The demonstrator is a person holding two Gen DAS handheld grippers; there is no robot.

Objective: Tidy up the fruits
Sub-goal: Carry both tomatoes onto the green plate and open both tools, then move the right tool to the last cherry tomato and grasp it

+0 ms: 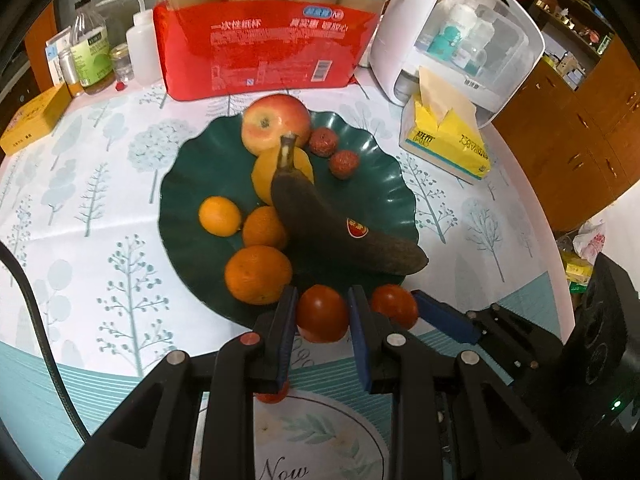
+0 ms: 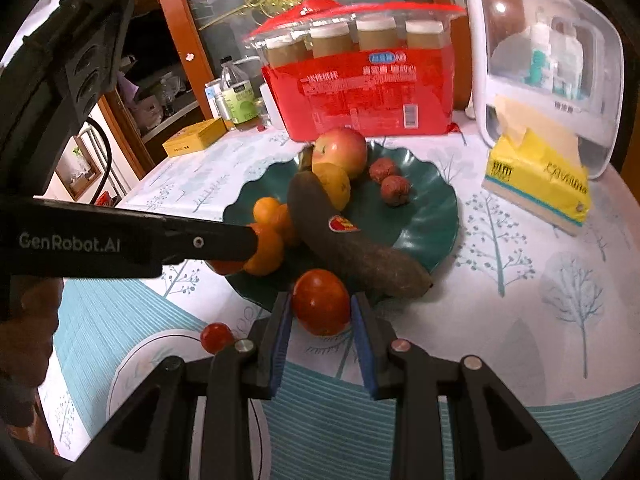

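Our left tongs [image 1: 322, 314] clasp a red tomato [image 1: 322, 313] between their blue pads, just off the near rim of the green plate [image 1: 188, 216]. Our right tongs [image 2: 320, 316] grip a second tomato [image 2: 321, 302] the same way, close beside the first at that rim. On the plate lie a dark banana [image 1: 332, 228], an apple [image 1: 275, 123], several oranges [image 1: 258, 274] and two small reddish fruits [image 1: 343, 163]. A smaller tomato [image 2: 216, 337] sits on the table [image 2: 520, 300] toward its near edge.
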